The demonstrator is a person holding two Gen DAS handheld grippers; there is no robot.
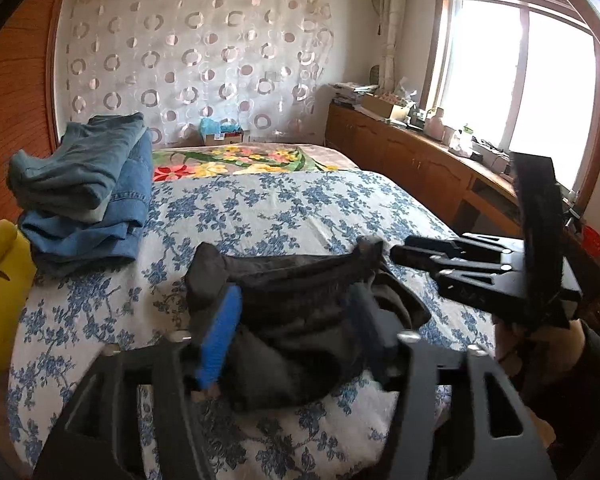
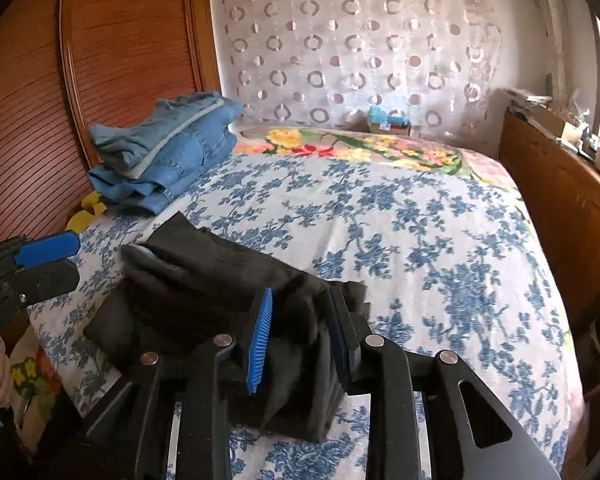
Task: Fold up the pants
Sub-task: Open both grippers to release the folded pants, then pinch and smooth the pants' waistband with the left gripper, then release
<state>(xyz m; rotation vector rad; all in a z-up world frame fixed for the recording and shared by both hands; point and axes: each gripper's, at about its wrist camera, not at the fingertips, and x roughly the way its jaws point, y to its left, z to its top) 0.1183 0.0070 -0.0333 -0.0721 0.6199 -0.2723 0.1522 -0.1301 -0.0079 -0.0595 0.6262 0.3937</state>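
Note:
Dark grey-black pants (image 1: 300, 320) lie bunched and partly folded on the blue-flowered bedspread (image 1: 260, 208), near its front edge. My left gripper (image 1: 296, 340) has its blue-padded fingers on either side of the pants' near edge, with cloth between them. My right gripper (image 2: 300, 340) likewise holds a thick fold of the pants (image 2: 220, 280) between its pads. The right gripper also shows in the left wrist view (image 1: 420, 260), at the pants' right end. The left gripper shows in the right wrist view (image 2: 48, 260), at the far left.
A stack of folded blue jeans (image 1: 84, 192) sits at the bed's far left by the wooden headboard (image 2: 100, 60). A yellow object (image 1: 0, 292) lies left of it. A wooden cabinet (image 1: 420, 160) with clutter runs along the right under the window.

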